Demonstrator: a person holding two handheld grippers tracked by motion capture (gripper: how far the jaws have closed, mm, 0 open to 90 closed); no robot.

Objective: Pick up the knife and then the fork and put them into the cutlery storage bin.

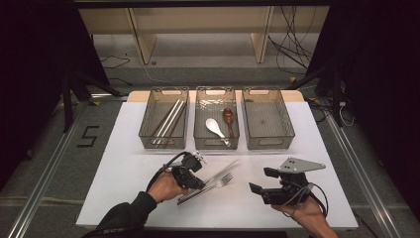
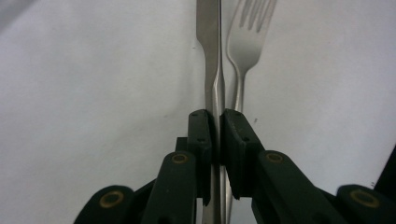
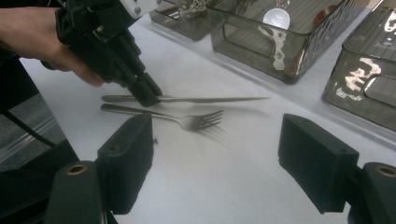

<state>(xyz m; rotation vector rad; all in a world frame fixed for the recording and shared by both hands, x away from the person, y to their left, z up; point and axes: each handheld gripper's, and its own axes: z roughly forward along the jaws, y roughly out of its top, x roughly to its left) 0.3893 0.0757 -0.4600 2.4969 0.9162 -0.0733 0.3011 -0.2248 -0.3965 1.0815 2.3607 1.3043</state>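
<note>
A steel table knife point(image 1: 224, 171) lies on the white table, with a fork point(image 1: 221, 181) close beside it. My left gripper point(image 1: 196, 185) is shut on the knife's handle. In the left gripper view the pads point(image 2: 201, 133) press on the knife point(image 2: 208, 46) from both sides, and the fork point(image 2: 245, 42) lies just to the right. The right gripper view shows the left gripper point(image 3: 148, 95) pinching the knife point(image 3: 210, 99) low on the table, above the fork point(image 3: 196, 121). My right gripper point(image 1: 261, 180) rests open to the right, its own jaws wide apart point(image 3: 219, 154) with nothing between them.
Three clear grey bins stand in a row at the back. The left bin point(image 1: 149, 133) holds chopsticks point(image 1: 168, 121). The middle bin point(image 1: 216, 143) holds a white spoon point(image 1: 215, 127) and a brown spoon point(image 1: 228, 118). The right bin point(image 1: 267, 119) has nothing in it.
</note>
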